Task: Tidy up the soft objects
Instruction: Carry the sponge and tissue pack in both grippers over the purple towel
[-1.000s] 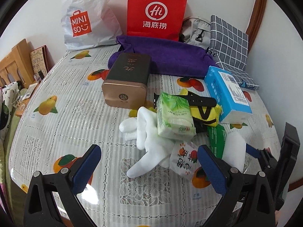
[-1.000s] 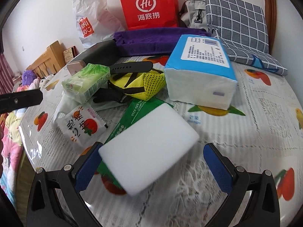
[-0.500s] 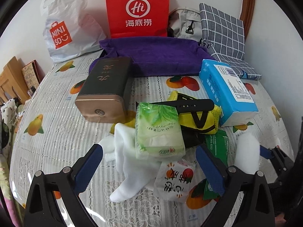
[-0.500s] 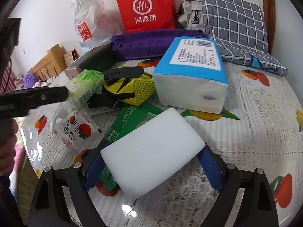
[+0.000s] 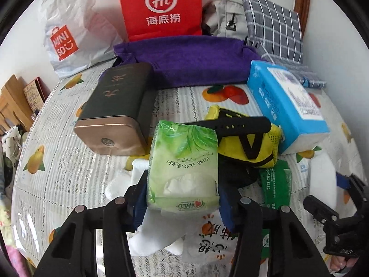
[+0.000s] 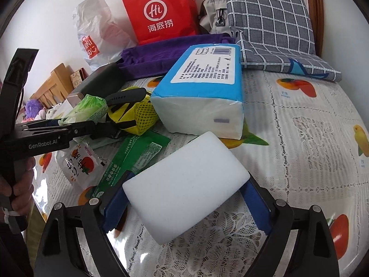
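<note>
Left wrist view: the green tissue pack covers most of the white sock beneath it and the inner faces of both blue pads. The white sponge is largely hidden behind the right gripper. The orange-print sachet is partly covered, its lettering incomplete. Right wrist view: the dark tin is mostly concealed.

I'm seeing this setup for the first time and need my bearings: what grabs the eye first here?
The red paper bag against the back wall stands out, above a purple towel. Nearer, the left gripper has its jaws closing around a green tissue pack in the middle of the cluttered pile. The right gripper clamps a white sponge in front of a big blue tissue pack.
</note>
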The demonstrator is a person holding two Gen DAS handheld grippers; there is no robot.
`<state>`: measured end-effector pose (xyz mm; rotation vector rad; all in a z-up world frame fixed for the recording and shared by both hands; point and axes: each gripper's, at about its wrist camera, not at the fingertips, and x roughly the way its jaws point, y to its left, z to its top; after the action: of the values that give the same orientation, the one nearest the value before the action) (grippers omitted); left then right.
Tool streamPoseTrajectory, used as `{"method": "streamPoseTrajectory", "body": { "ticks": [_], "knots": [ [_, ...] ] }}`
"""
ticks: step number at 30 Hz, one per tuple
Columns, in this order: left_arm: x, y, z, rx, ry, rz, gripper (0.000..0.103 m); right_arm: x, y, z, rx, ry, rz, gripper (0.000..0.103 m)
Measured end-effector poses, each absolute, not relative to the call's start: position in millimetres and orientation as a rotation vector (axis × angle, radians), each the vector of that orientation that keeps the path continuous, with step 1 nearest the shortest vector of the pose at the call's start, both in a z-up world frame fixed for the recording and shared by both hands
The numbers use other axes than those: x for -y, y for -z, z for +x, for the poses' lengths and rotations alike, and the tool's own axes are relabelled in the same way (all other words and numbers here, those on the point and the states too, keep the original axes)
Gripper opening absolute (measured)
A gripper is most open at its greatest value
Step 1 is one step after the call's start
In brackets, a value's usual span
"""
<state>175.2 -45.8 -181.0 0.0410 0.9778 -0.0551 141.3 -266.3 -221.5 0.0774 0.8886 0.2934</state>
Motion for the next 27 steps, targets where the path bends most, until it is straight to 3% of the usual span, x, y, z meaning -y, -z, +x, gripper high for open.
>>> {"method": "streamPoseTrajectory", "body": {
  "ticks": [11,27],
  "knots": [
    [-6.0,157.1,159.4,-0.946,0.013,-0.087,0.05,261.8,215.6,137.1,-0.895,-0.239,0.023,0.09],
    [-35.5,123.7,173.7,-0.928,0.017,-0.142,0.05,252.9,142.9,155.1,-0.825,-0.18,0.02,0.09]
  ]
}}
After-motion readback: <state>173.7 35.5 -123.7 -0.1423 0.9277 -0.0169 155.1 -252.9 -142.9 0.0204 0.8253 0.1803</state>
